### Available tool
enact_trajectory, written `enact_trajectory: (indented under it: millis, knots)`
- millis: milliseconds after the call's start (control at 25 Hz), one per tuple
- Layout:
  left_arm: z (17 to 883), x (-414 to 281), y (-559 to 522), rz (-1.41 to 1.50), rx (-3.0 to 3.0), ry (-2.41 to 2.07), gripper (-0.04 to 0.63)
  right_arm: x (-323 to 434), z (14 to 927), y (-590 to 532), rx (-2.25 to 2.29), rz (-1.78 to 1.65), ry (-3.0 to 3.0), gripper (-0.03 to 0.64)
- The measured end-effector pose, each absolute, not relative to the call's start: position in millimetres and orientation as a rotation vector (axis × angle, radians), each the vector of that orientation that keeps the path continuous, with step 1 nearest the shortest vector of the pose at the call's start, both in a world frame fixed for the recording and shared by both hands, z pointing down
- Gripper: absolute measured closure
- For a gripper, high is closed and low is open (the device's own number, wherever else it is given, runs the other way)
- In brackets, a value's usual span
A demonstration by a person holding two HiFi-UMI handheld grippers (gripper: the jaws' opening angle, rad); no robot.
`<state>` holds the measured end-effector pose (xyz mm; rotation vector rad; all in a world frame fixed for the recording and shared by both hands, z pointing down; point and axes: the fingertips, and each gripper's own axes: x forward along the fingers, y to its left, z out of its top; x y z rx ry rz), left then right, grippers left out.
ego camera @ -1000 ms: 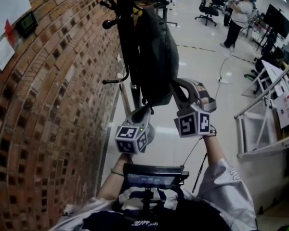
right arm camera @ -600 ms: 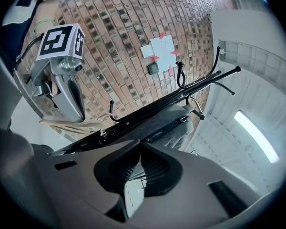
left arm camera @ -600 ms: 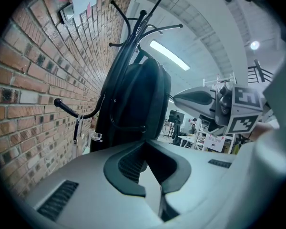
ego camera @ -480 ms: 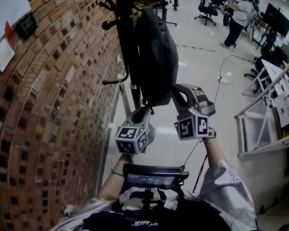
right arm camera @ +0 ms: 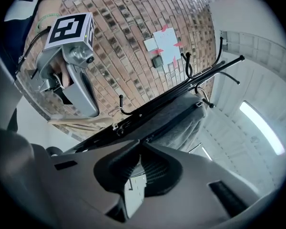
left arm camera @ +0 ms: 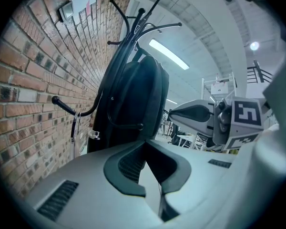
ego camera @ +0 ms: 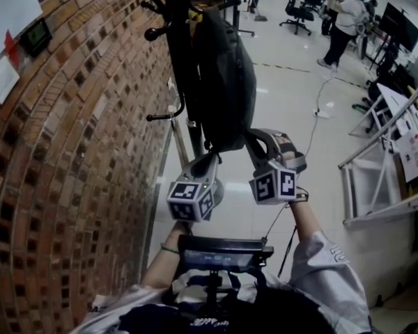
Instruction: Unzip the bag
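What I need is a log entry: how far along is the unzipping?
Done: the left claw pinches the bag at its bottom edge. In hand: the right claw is closed on the zip, seemingly its pull. Left: no clear gap shows, so most of the zip.

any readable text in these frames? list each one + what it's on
Nothing can be quoted; no text is legible.
White sheet taped to the brick wall: print too small to read.
Dark wall panel: nothing legible.
Person's right sleeve: print, blurred.
Papers on the desk at right: unreadable.
Left marker cube, right marker cube: square patterns only, no words.
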<state>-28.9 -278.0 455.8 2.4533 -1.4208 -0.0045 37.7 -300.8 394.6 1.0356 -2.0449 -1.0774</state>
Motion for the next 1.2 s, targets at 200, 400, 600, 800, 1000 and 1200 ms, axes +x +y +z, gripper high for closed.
enact_trajectory:
  millis: [200, 400, 600, 800, 1000, 1200]
  knots:
    - [458.6, -28.5, -279.6, 0.001, 2.459, -1.416, 0.588, 37.9, 405.8, -302.4, 1.025, -1.049, -2.043, 0.604]
    - [460.2, -27.7, -280.5, 0.004, 2.458, -1.415, 0.588, 39.9, 423.1, -304.1, 1.007, -1.012, -2.038, 0.604]
    - [460.9, -28.6, -280.3, 0.007, 2.445, -1.419, 0.588, 42.7, 441.0, -307.1, 0.998, -0.981, -2.031, 0.603]
    - [458.1, -31.9, -279.4, 0.029, 2.422, -1.431, 0.588, 43.2, 451.2, -309.9, 0.995, -0.946, -2.039, 0.601]
    - [466.4, -30.1, -282.2, 0.014, 2.44, -1.424, 0.588, 44.9, 466.9, -312.9, 0.988, -0.904, -2.047, 0.6]
    - [467.1, -30.5, -282.1, 0.019, 2.435, -1.425, 0.588, 44.6, 475.2, -315.5, 0.994, -0.859, -2.055, 0.597]
